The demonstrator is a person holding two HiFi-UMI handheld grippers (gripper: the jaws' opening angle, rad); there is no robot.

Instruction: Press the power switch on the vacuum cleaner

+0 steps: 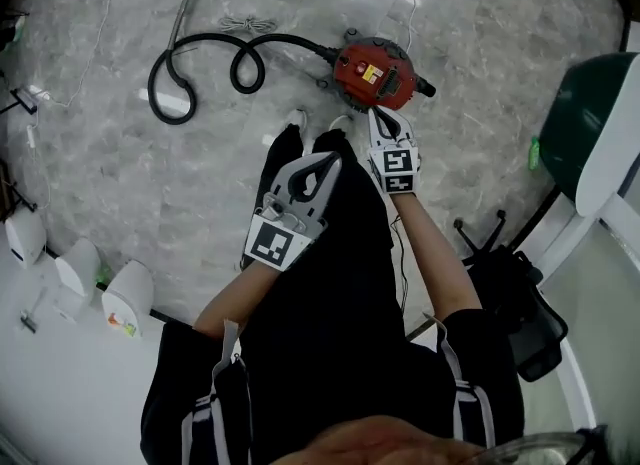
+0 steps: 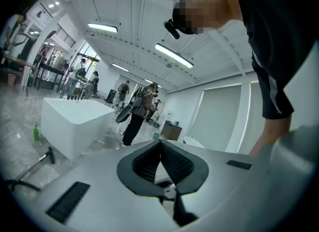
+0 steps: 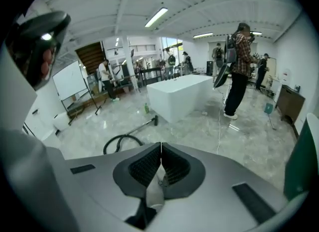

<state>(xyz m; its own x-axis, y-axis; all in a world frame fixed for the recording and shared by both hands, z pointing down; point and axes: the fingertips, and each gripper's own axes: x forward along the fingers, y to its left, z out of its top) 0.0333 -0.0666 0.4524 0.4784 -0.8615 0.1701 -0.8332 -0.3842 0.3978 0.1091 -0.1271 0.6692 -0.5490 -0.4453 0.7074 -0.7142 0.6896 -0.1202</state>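
Observation:
A red canister vacuum cleaner point(image 1: 375, 70) lies on the marble floor ahead of the person's feet, its black hose point(image 1: 205, 61) looping off to the left toward the wand. My right gripper point(image 1: 388, 117) is shut and empty, its tip just short of the vacuum's near side in the head view. My left gripper point(image 1: 330, 161) is shut too, held lower and to the left over the person's dark trousers. In the right gripper view the shut jaws point(image 3: 161, 148) point out over the floor, with the hose point(image 3: 121, 141) beyond; the vacuum body is hidden there. The left gripper point(image 2: 160, 142) points up at the room.
A white block counter point(image 3: 180, 95) stands mid-room with several people behind it, one in a plaid shirt point(image 3: 238, 69). White pod-shaped objects point(image 1: 128, 296) sit at the lower left, a dark green and white unit point(image 1: 592, 133) and a black chair point(image 1: 520, 298) at the right.

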